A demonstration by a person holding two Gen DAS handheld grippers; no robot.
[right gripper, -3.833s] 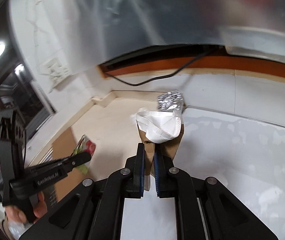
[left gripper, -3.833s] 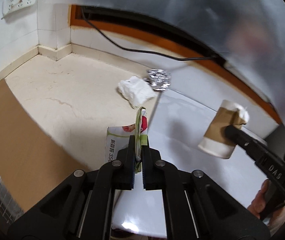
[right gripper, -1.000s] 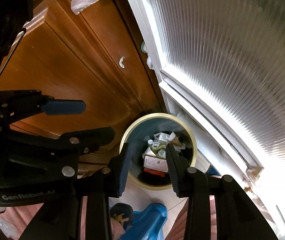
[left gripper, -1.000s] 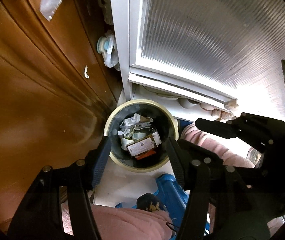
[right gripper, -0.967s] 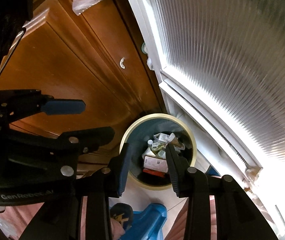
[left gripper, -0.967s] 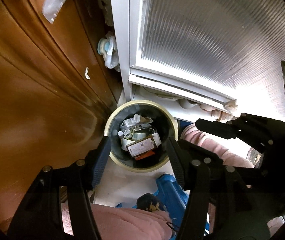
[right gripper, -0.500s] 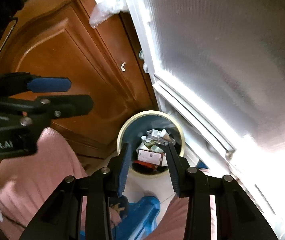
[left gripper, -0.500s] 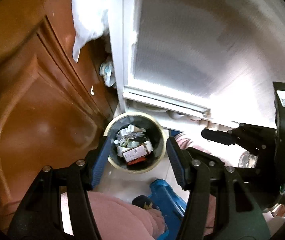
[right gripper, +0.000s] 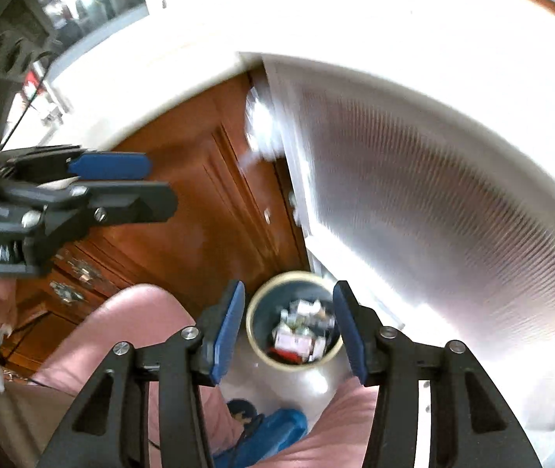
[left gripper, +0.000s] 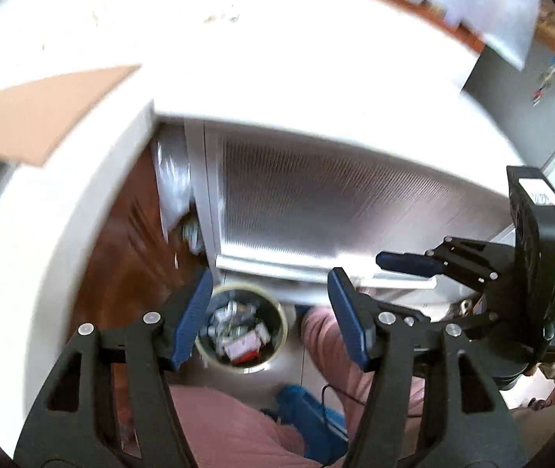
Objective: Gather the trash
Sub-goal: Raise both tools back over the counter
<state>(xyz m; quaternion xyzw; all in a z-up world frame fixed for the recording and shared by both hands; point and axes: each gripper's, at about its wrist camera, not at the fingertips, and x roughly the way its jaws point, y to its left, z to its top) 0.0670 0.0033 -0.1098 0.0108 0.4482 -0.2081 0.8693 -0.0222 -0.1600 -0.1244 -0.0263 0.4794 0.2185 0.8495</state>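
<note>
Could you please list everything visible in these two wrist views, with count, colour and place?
Trash bin: one, cream rim, dark inside, on the floor below both grippers.
Trash in the bin: several pieces, white and red, too blurred to count.
Wooden cabinet: one, brown, left of the bin.
Ribbed panel: one, pale grey-white, behind the bin.
Countertop: one, white, overexposed, above the cabinet.
Cardboard sheet: one, tan, on the countertop's left.
Blue slipper: one, on the floor near the pink-clad legs.
Left gripper: black, blue pads, open, empty.
Right gripper: black, blue pads, open, empty.
</note>
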